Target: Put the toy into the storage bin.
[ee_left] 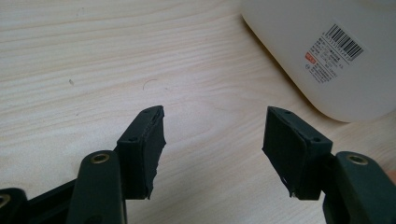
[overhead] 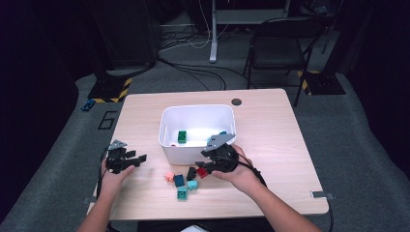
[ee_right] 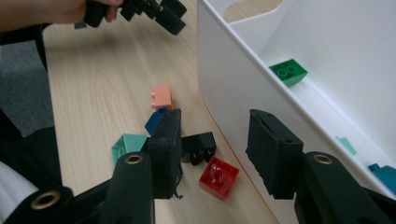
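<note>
A white bin [overhead: 167, 145] stands mid-table with a green brick [overhead: 182, 137] inside. In front of it lie loose bricks: red [overhead: 202, 172], black [overhead: 191, 171], pink [overhead: 169, 176], dark blue [overhead: 179, 180] and two teal ones [overhead: 192, 184]. My right gripper [overhead: 199, 167] hovers low by the bin's front wall, open. In the right gripper view its jaws [ee_right: 215, 135] straddle the space above the red brick [ee_right: 219, 176] and black brick [ee_right: 198, 147], touching neither. My left gripper [overhead: 138, 157] rests left of the bin, open and empty [ee_left: 212, 126] over bare wood.
The bin wall [ee_right: 233, 84] rises just beside the right jaw; more small bricks lie along the bin floor [ee_right: 345, 144]. A labelled bin corner [ee_left: 336, 51] is ahead of the left gripper. A chair [overhead: 283, 43] and cables sit beyond the table.
</note>
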A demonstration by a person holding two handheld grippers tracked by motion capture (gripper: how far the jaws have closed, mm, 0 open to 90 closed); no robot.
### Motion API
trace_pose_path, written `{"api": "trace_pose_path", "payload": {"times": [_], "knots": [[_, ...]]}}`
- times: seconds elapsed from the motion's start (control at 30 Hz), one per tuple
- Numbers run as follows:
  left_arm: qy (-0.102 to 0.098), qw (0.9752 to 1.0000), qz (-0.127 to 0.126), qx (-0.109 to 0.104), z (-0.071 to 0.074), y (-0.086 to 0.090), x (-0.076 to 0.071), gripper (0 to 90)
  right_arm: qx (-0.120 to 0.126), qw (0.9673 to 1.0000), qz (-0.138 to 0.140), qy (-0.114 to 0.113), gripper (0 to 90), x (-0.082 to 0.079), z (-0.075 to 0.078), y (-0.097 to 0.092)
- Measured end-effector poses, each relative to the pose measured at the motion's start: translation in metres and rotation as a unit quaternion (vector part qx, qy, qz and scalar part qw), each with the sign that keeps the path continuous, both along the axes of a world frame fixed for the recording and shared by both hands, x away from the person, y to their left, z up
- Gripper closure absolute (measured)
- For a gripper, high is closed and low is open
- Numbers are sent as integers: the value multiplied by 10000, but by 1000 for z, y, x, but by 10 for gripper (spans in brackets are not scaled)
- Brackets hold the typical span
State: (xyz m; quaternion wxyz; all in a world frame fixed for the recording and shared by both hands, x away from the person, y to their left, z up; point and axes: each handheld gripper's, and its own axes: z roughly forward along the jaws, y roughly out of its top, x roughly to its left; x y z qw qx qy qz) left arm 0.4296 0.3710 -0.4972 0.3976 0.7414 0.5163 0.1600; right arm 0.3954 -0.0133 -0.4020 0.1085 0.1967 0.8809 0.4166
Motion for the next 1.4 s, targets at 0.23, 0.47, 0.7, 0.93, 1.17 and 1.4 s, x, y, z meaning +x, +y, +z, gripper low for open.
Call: {"api": "trace_pose_path", "payload": {"times": [0.23, 0.47, 0.7, 0.93, 1.17, 1.4], "knots": [[13, 10000, 10, 6, 0, 0, 0, 381, -59, 9999, -115, 95, 544, -8, -29, 5], [1, 10000, -11, 10, 0, 0, 0, 381, -86, 9995, -211, 207, 542, -8, -54, 9], [2, 10000, -13, 14, 0, 0, 0, 381, -224, 9989, -341, 220, 529, -7, -75, 9], [5, 10000, -8, 25, 0, 0, 0, 381, -201, 9980, -524, 291, 524, -5, -88, 8], [17, 10000, -8, 36, 0, -1, 0, 381, -290, 9974, -614, 247, 504, -4, -97, 8], [16, 10000, -9, 37, 0, -1, 0, 381, -325, 9963, -741, 287, 503, -1, -102, 9]]}}
